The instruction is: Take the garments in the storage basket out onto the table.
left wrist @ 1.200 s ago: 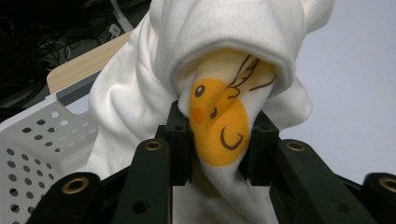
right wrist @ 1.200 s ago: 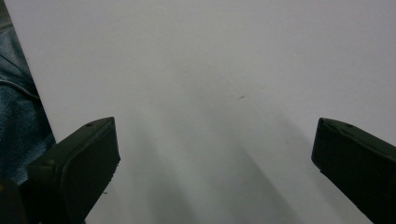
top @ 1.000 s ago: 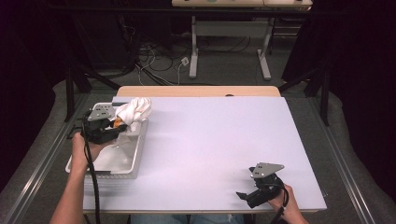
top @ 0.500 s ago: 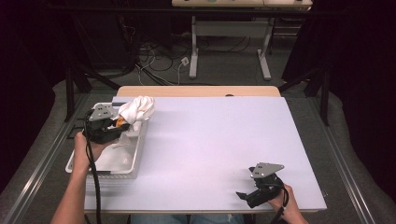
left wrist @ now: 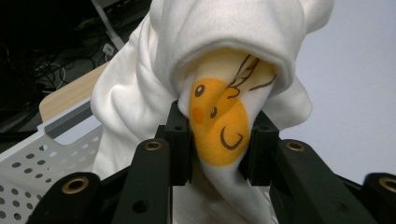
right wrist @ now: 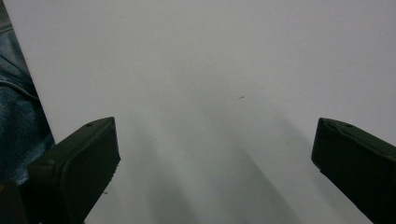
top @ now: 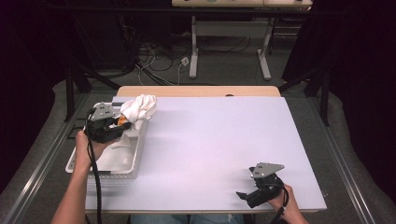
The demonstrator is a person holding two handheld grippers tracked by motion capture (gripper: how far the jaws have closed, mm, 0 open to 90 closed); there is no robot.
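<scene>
While the white garment [left wrist: 219,51] is hanging bunched above the far end of the white perforated basket [top: 133,156], its printed part with an orange cartoon face is being pinched between the two black jaws of the left gripper [left wrist: 219,140]. In the high view this cloth [top: 139,107] is sitting at the left side of the white table [top: 224,140], and the left gripper [top: 122,123] is being held over the basket by the person's left hand [top: 86,149]. Well apart, near the front right corner, the right gripper [top: 243,196] is lying low on the table in the right hand [top: 282,200]. Its jaws are standing wide apart, with bare table between them.
</scene>
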